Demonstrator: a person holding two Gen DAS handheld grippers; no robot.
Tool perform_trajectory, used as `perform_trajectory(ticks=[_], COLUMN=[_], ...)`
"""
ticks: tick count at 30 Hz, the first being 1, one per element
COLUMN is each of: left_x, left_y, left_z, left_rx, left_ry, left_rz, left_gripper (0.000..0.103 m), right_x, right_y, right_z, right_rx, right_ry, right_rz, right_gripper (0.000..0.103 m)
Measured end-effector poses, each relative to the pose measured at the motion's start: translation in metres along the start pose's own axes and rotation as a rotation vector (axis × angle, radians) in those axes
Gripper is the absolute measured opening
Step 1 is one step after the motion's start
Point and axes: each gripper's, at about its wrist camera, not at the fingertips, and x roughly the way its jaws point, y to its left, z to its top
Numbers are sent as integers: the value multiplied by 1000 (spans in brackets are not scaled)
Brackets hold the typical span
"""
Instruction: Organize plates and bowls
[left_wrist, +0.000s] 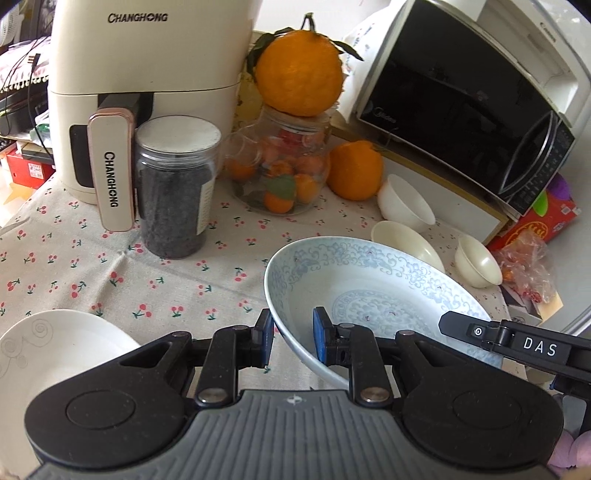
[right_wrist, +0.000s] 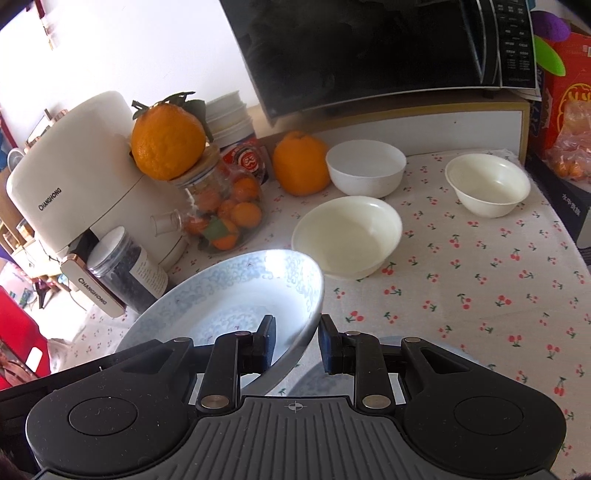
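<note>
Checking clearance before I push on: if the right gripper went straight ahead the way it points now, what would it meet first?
Probably the large cream bowl just ahead. The right gripper is shut on the blue-patterned plate, whose far rim would likely reach it first; depth is unclear.

The white plate (left_wrist: 55, 354) is cut off by the left edge and partly hidden behind the left tongs (left_wrist: 293, 338); the microwave (right_wrist: 369, 48) top is cut off
</note>
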Motion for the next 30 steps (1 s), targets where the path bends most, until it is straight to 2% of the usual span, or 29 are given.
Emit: perform_trajectory(ticks=[14, 30], left_x=[-8, -1], left_y=[-27, -54], left_z=[-13, -30], left_rx=[64, 156], left_ry=[8, 35], left_rz=[-71, -113], left_gripper=[20, 20], right_x=[-40, -62], right_y=[-30, -65], right_z=[-10, -27], right_rx=[32, 75], right_ry=[-25, -8], right_rz=[-27, -65], right_gripper=[25, 25])
